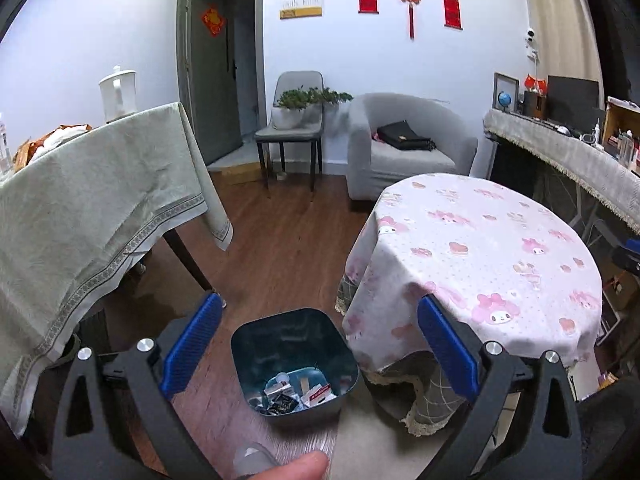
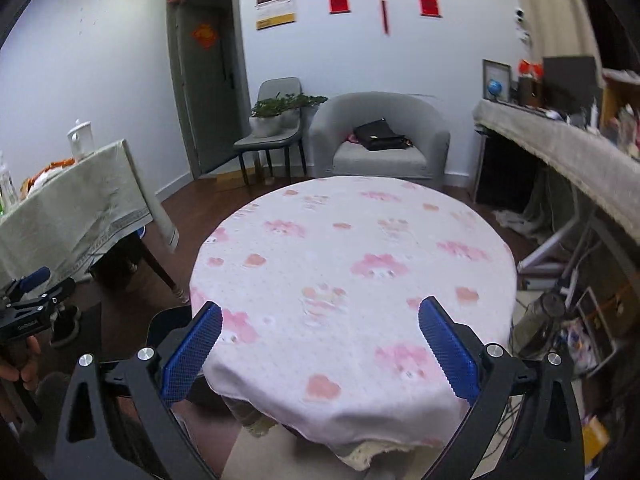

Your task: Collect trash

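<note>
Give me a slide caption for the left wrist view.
Open left gripper above the trash bin beside the round table.

Home living room: armchair (image 1: 404, 148), clothed tables (image 2: 352, 264).

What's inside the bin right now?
The bin holds a shallow layer of small wrappers and cartons, some white and red. Anything beneath that layer is covered.

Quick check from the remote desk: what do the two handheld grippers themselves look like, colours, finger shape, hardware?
Both match: the left gripper and right gripper have black angular frames with triangular cut-outs, silver round bolts, and flat blue ribbed pads. The right view shows small white lettering on the left one's black body. No cables or sleeves visible.
</note>
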Motion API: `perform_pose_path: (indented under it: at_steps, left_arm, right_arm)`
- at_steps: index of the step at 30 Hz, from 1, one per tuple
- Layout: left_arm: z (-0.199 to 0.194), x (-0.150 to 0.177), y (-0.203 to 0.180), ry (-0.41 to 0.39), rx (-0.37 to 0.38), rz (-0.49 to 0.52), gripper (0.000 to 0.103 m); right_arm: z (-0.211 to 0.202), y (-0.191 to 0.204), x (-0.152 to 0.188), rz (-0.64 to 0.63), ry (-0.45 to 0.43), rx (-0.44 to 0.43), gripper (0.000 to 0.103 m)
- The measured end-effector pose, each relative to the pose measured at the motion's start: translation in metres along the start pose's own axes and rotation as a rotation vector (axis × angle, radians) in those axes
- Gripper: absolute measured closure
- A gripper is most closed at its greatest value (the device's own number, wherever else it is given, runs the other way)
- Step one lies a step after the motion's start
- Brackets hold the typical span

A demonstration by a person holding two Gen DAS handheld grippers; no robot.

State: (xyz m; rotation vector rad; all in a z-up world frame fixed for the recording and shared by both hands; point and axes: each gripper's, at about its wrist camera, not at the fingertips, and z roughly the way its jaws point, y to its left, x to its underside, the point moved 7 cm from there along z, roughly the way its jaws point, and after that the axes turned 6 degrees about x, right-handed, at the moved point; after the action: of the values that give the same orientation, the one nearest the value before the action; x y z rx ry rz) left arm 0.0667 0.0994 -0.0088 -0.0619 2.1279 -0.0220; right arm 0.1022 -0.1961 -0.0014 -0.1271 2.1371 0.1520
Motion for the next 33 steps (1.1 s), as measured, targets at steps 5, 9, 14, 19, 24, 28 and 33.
perform_pose_path:
  at_steps: [5,9,14,19,24,28,33]
  left_arm:
    - [0.007,0.012,-0.001,0.003,-0.021,0.01,0.003]
    - [0.005,0.013,0.006,-0.01,-0.02,-0.026,0.003]
    - [0.005,0.017,0.0,-0.004,0.013,-0.016,0.003]
    - [0.008,0.019,-0.006,0.01,0.017,0.002,0.003]
    - [0.009,0.02,-0.008,0.016,0.017,0.018,0.003]
    - [0.009,0.021,-0.007,0.018,0.018,0.014,0.003]
    - [0.011,0.022,-0.006,0.023,0.016,0.009,0.003]
  right_arm:
    - [-0.006,-0.005,0.01,-0.006,-0.05,-0.007,0.004]
    - [0.004,0.009,0.02,-0.053,-0.021,-0.04,0.004]
    - [0.002,0.021,0.022,-0.087,-0.021,-0.089,0.004]
    - [0.002,0.024,0.022,-0.095,-0.017,-0.106,0.004]
    - [0.002,0.025,0.023,-0.091,-0.011,-0.11,0.004]
    - [0.002,0.025,0.023,-0.091,-0.011,-0.109,0.003]
    - [0.003,0.024,0.023,-0.089,-0.011,-0.111,0.003]
